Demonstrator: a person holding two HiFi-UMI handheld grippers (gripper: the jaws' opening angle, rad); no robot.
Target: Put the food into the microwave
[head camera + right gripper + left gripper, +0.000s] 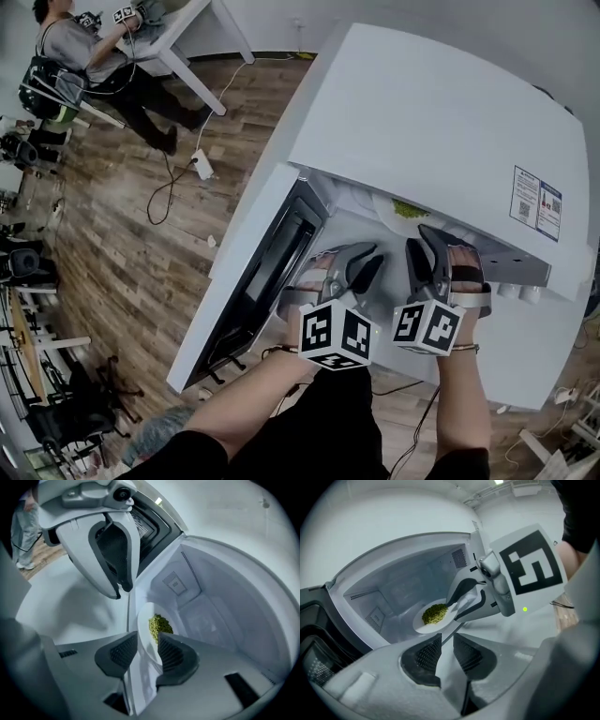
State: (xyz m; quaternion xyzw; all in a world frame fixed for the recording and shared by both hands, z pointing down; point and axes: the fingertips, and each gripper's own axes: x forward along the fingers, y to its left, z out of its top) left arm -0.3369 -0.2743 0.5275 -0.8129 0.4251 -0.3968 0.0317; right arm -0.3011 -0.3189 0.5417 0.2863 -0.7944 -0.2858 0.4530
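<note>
already in microwave [422, 122]: plate [143, 619] with food [160, 626], rim between parted jaws of right gripper [147, 643]; left gripper [446, 649] at its 9 o'clock, parted, empty; door [248, 272] unshut.

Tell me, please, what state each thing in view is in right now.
microwave: cavity open, plate inside.
microwave door: swung open.
plate: inside the microwave, its near rim between the right tool's jaws, apparently not pinched.
green food: heaped on the plate.
left tool: jaws apart, nothing between them.
right tool: jaws apart, astride the plate's rim.
</note>
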